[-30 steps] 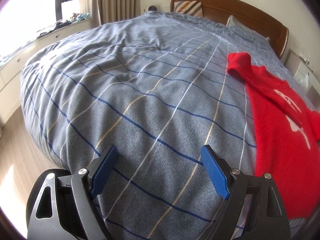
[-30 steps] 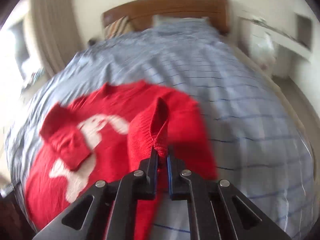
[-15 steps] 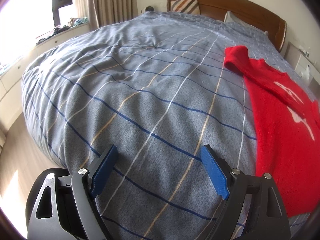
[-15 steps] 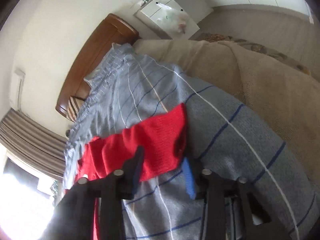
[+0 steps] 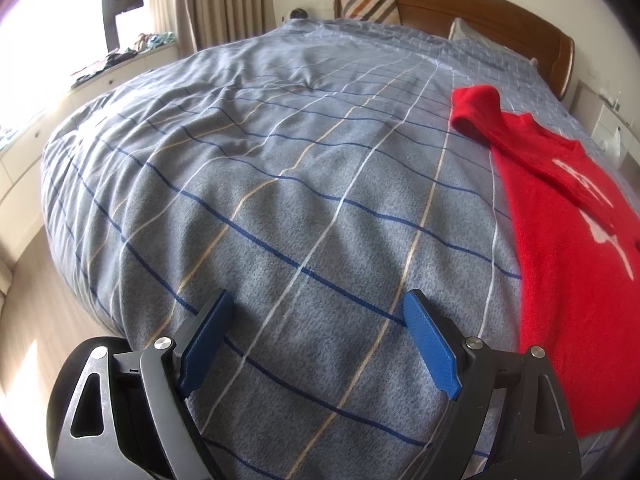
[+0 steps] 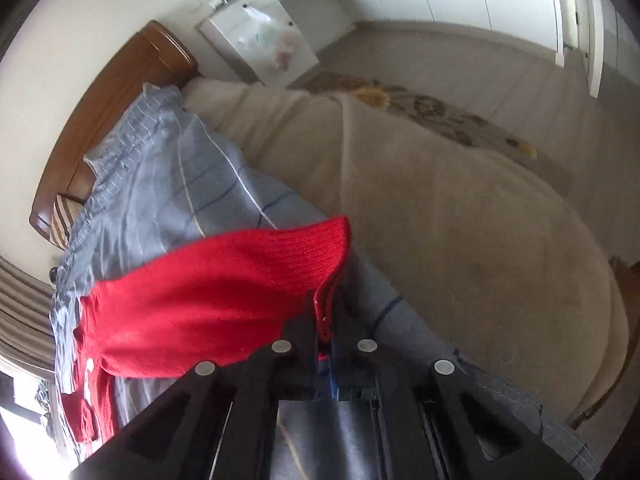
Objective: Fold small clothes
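1. The left gripper (image 5: 318, 322) points down at a slant over the near end of the bed, its blue-padded jaws spread wide with only the bedcover (image 5: 260, 168) between them.
2. The bedcover is grey-blue with a grid of dark blue, white and tan lines.
3. A red sweater (image 5: 560, 240) with a white pattern lies flat on the bedcover to the right of the left gripper, apart from it. One sleeve reaches toward the wooden headboard (image 5: 460, 4).
4. In the right wrist view, the right gripper (image 6: 325, 322) tilts down and is rolled to one side, so the bed runs diagonally across the picture.
5. Its jaws are pressed together, pinching the ribbed edge of the red sweater (image 6: 208, 300) near the right side of the bed.
6. A beige blanket (image 6: 460, 240) hangs over that side of the bed, beyond the gripper.
7. Compared with a second ago, the left gripper sits in almost the same place, jaws equally wide.
8. The right gripper has changed far more: then it held a raised fold of the sweater with the camera level; half a second ago its jaws stood apart over the sweater's edge; now they grip that edge.
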`<control>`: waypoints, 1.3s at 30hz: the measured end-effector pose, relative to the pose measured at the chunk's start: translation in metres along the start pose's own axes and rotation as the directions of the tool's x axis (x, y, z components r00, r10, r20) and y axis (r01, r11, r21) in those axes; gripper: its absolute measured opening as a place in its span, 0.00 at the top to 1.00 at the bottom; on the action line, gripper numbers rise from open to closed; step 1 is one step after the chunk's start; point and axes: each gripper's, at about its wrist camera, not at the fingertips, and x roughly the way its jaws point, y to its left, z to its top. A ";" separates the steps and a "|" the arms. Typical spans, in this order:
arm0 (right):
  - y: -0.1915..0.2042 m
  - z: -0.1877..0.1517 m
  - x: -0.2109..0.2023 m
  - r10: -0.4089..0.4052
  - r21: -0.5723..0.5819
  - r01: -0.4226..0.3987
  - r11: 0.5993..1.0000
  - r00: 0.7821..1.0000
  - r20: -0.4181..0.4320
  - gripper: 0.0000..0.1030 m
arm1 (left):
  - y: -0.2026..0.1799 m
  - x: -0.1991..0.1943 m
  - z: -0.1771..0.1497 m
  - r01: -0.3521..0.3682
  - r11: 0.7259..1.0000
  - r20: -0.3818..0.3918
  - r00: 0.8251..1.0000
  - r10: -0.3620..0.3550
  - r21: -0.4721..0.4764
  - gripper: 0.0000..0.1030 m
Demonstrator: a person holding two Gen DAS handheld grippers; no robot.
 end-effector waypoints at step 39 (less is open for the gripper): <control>0.066 -0.162 -0.094 0.219 -0.370 -0.166 0.914 0.970 0.106 0.60 | -0.304 0.020 0.052 0.312 0.175 -0.260 0.928 -0.265 0.934 0.55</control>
